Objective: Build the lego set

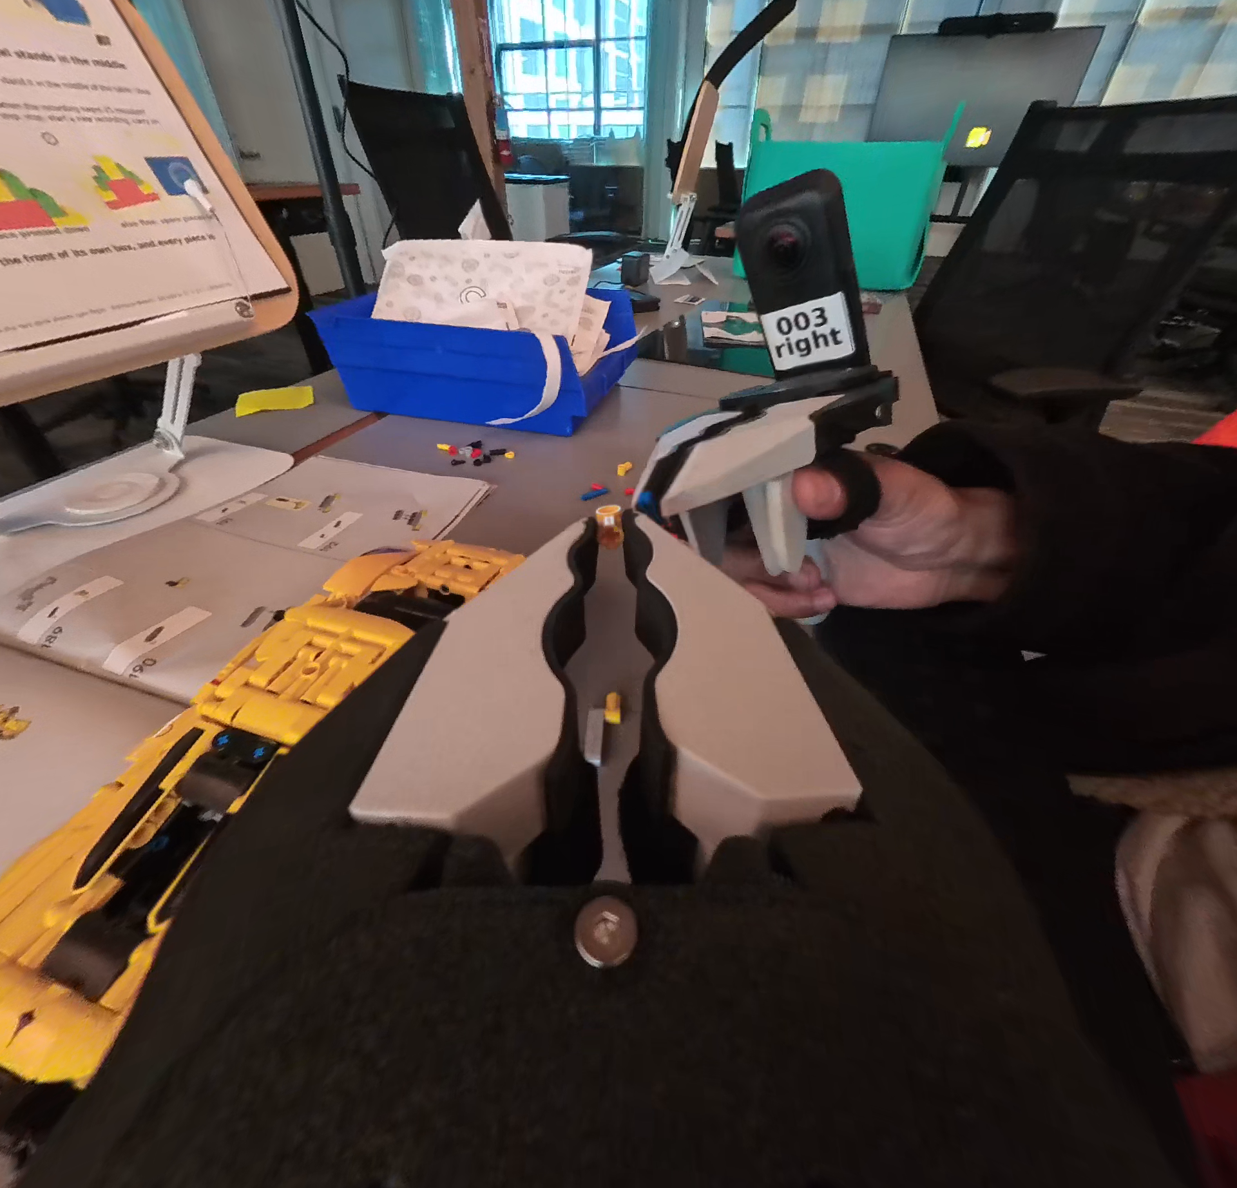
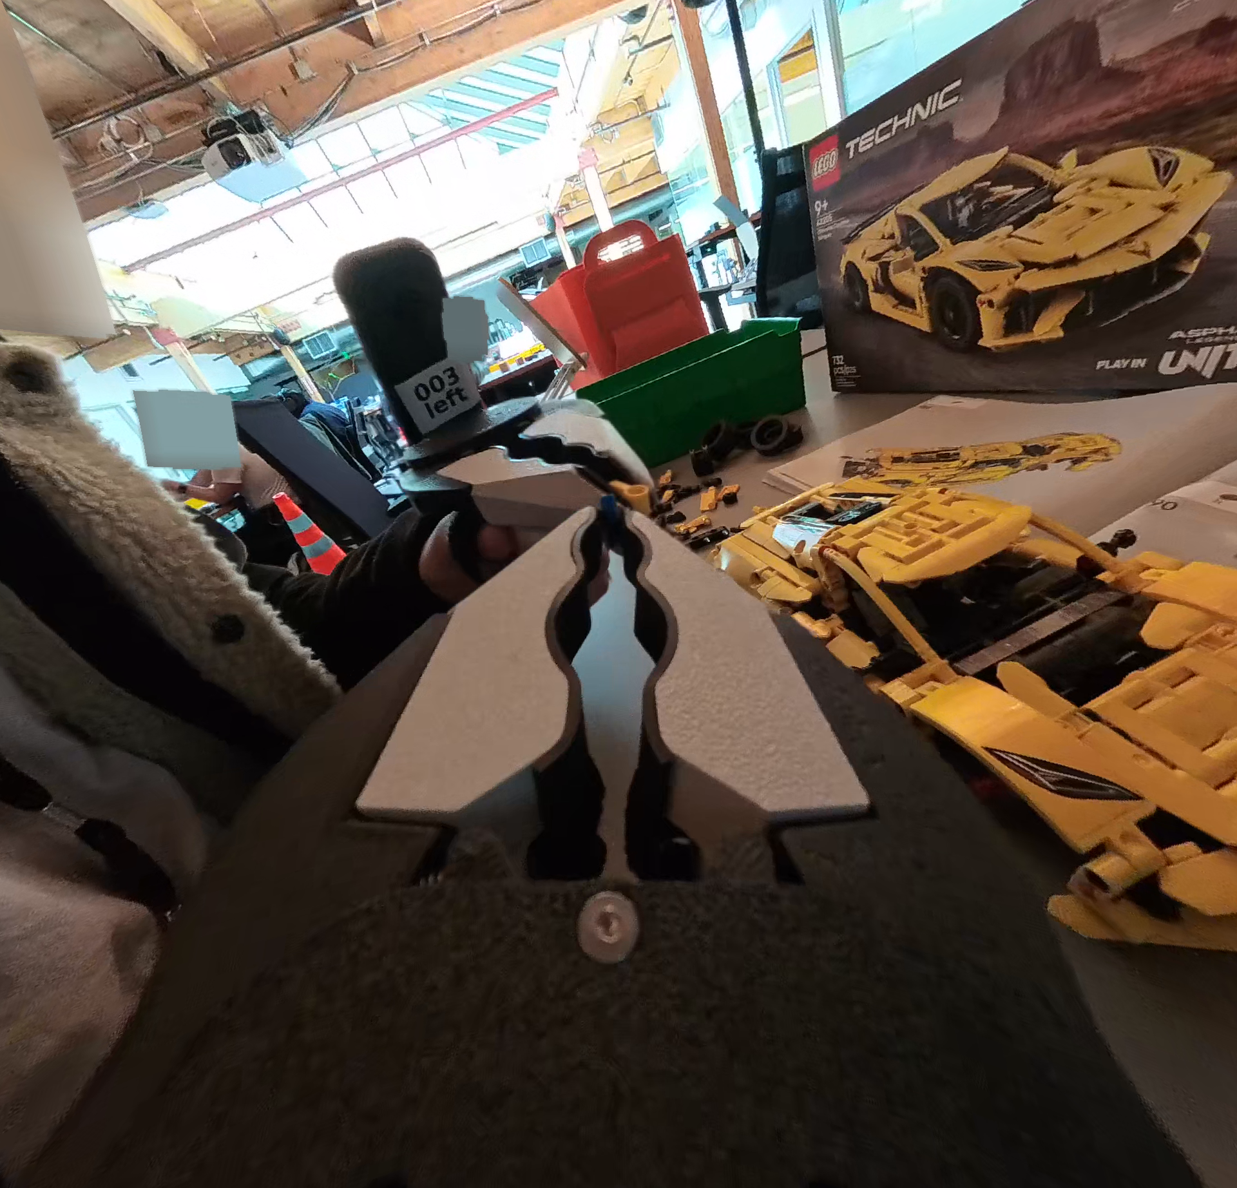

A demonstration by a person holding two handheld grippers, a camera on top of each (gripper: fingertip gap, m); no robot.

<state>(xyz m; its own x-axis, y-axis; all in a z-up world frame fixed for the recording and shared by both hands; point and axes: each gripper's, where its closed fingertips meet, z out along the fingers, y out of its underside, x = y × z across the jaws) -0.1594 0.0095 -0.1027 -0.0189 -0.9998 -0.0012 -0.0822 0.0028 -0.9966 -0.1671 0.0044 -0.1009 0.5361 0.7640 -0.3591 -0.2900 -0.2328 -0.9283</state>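
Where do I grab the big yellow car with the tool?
The yellow car is low and looks much wider than the tool's opening, so not across the body. Probably pinch the thin flat side panel facing the right tool, coming in level from that side. The right tool holds a blue piece and the left tool an orange piece, so put one down first.

Light: daylight, bright, from windows (image 1: 569, 65) at the back and a blown-out skylight (image 2: 428, 172).
Glare: window panes overexposed; soft sheen on the worktop (image 1: 535, 486).
Shadows: weak, diffuse.
Distortion: strong wide-angle bending at edges; ceiling beams (image 2: 201, 38) curve.
Blur: near yellow car (image 1: 134, 821) smeared at lower left; instruction board (image 1: 114, 152) soft.
Focus: mid-distance sharpest.
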